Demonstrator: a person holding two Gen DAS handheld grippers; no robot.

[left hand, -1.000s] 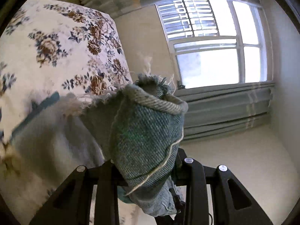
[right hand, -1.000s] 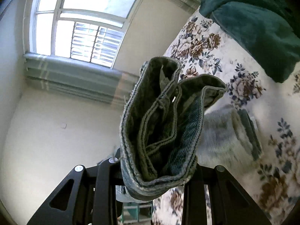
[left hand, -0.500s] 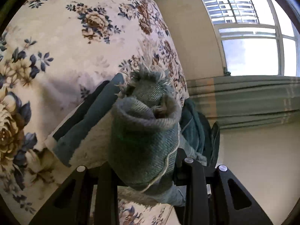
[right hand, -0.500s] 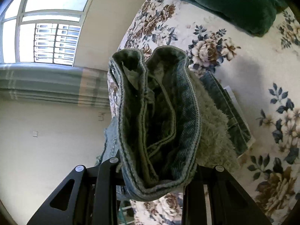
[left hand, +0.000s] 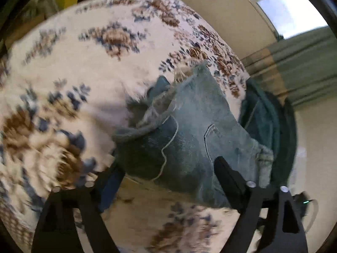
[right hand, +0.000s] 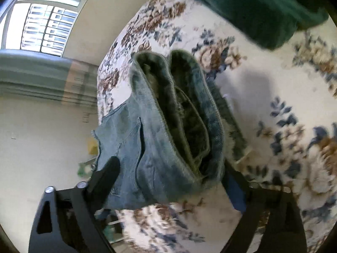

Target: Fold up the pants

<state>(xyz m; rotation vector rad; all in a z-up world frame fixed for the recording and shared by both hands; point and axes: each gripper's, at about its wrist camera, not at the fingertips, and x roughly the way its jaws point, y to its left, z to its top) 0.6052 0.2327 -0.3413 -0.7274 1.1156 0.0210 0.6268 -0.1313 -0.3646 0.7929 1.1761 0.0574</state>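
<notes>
The faded blue denim pants [left hand: 189,130] lie bunched on the floral bedspread [left hand: 84,73], frayed hem pointing away. My left gripper [left hand: 168,168] is open, its fingers spread wide either side of the denim. In the right wrist view the folded waistband end of the pants [right hand: 174,122] rests on the bedspread [right hand: 273,97]. My right gripper [right hand: 168,172] is open too, with the denim lying between its spread fingers.
A dark green blanket [right hand: 252,6] lies at the far side of the bed; it also shows in the left wrist view [left hand: 265,113]. A fuzzy grey-and-blue garment [left hand: 155,88] lies under the pants. A window [right hand: 46,29] and curtain are behind the bed edge.
Both grippers have opened and let go of the pants, which have come down onto the bed. Both views have tilted down toward the bedspread.
</notes>
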